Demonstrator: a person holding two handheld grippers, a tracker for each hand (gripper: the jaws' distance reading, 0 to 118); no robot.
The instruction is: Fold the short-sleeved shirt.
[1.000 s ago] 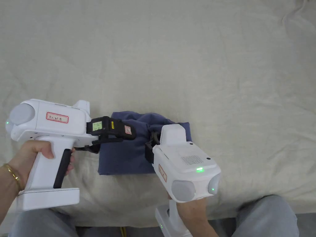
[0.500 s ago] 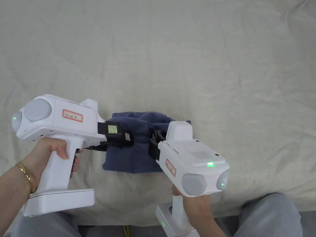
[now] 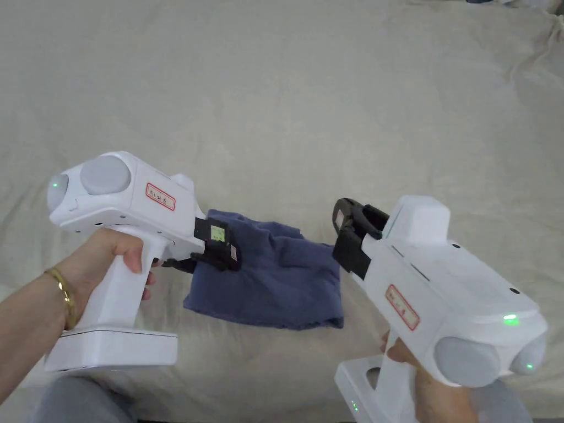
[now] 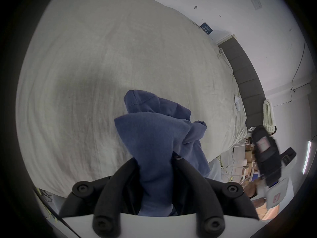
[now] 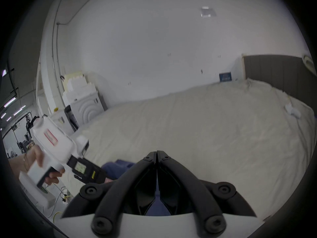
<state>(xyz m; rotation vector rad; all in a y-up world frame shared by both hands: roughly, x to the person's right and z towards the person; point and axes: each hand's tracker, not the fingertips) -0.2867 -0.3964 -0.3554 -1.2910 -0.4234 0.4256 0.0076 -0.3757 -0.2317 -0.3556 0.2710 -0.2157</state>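
Folded navy-blue cotton short-sleeved shirt [image 3: 275, 281] lies on cream bedsheet [image 3: 330, 110], centre frame. Left white handheld gripper [image 4: 155, 157], at shirt's 9 o'clock, pinches its edge. Right white handheld gripper [image 5: 157, 153], at 3 o'clock, jaws pressed together, holding nothing.

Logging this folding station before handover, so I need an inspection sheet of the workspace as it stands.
Surface: cream bedsheet, wrinkled.
Job's things: blue shirt, bunched, part folded, one end lifted.
Clutter: small white item near the bed's far edge.
Grippers: left hand-held gripper shut on the shirt; right hand-held gripper shut, holding nothing, raised beside the shirt.
Cables: cables on the floor beside the bed.
Surroundings: white wall, dark headboard, white foam blocks.
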